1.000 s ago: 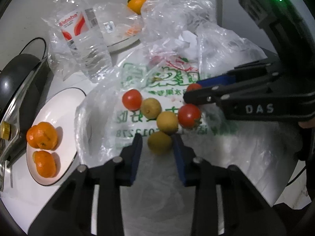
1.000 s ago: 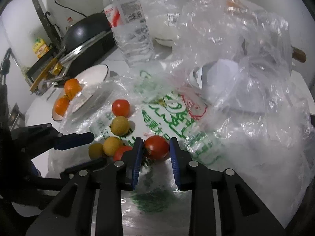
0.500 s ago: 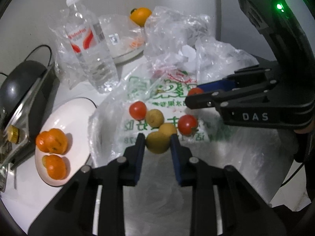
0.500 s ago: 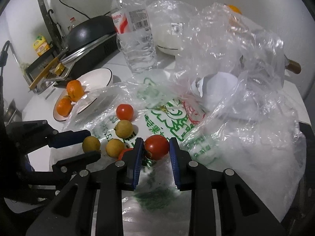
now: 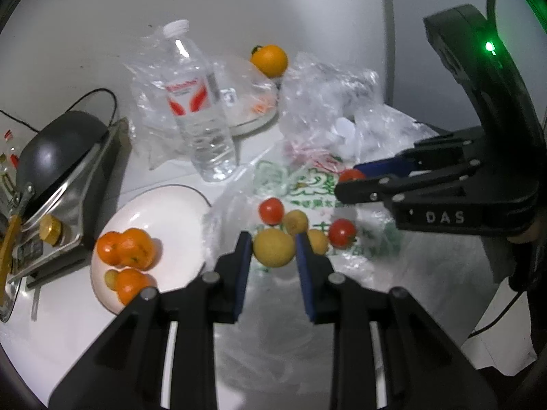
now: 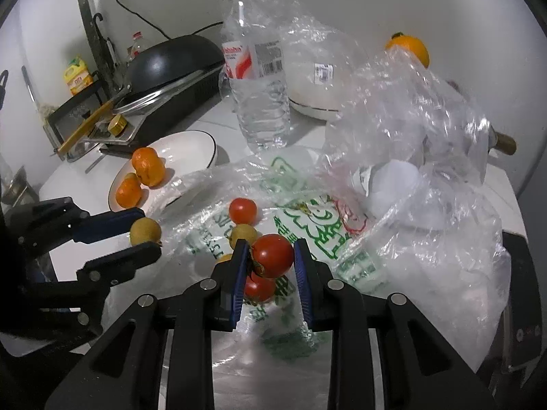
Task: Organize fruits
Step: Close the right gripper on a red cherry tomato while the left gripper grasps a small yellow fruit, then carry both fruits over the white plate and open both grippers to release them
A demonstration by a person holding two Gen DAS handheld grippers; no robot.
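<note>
1. Your left hand-held gripper [image 5: 273, 249] is closed on a yellow fruit [image 5: 273, 246]; the white plate [image 5: 177, 212] lies to its left, nearer this hand.
2. Your right hand-held gripper [image 6: 268, 256] clamps a tomato [image 6: 272, 255].
3. Count: two tomatoes and two yellow fruits loose on the printed bag [image 5: 307, 177], two tangerines [image 5: 124, 247] plated.
</note>
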